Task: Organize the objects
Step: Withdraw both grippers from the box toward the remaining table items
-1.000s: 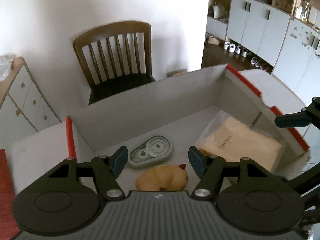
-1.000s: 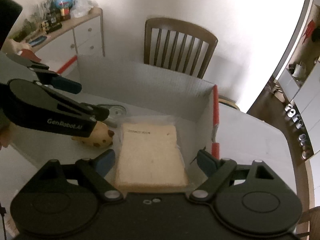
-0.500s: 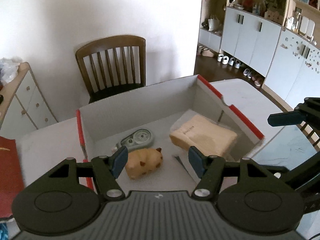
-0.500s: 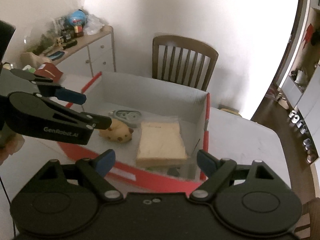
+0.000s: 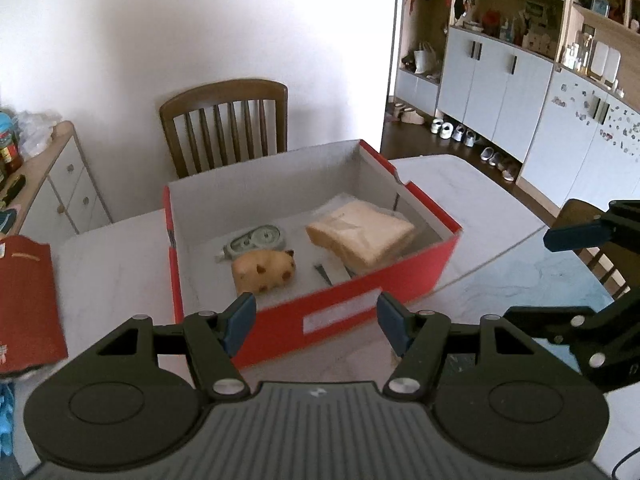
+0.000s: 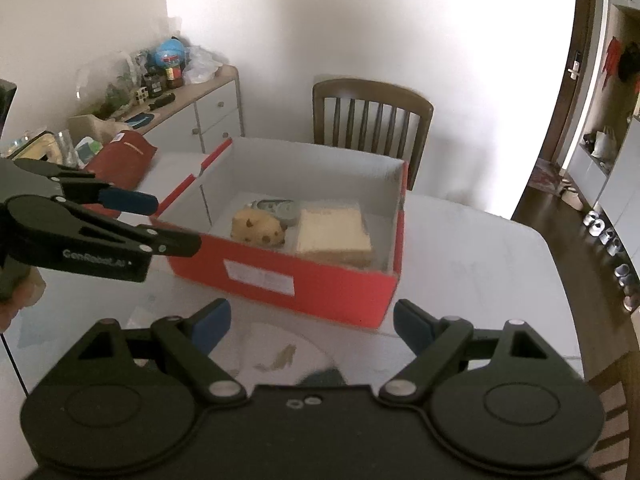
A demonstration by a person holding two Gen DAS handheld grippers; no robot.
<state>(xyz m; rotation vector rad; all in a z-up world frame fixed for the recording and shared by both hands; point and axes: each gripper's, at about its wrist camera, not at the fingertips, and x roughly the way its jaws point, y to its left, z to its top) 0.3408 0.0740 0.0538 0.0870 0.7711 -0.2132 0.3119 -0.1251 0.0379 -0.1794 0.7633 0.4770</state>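
Your left gripper point(image 5: 312, 322) and right gripper point(image 6: 311, 325) hung empty, jaws apart, over the white table point(image 6: 480, 248) before the red box point(image 6: 304, 280), which held the bagged bread point(image 6: 332, 236), spotted toy point(image 6: 259, 229) and tape dispenser point(image 5: 256, 242).

Soft daylight, blown-out glare on the white wall point(image 6: 460, 40). Heavy fisheye bending and dark vignette at the edges. Slight motion blur on the red cardboard box point(image 5: 360, 300).

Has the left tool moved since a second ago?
Yes. The left tool has pulled back and up: its tips were over the toy inside the red box, now they sit outside the front wall.
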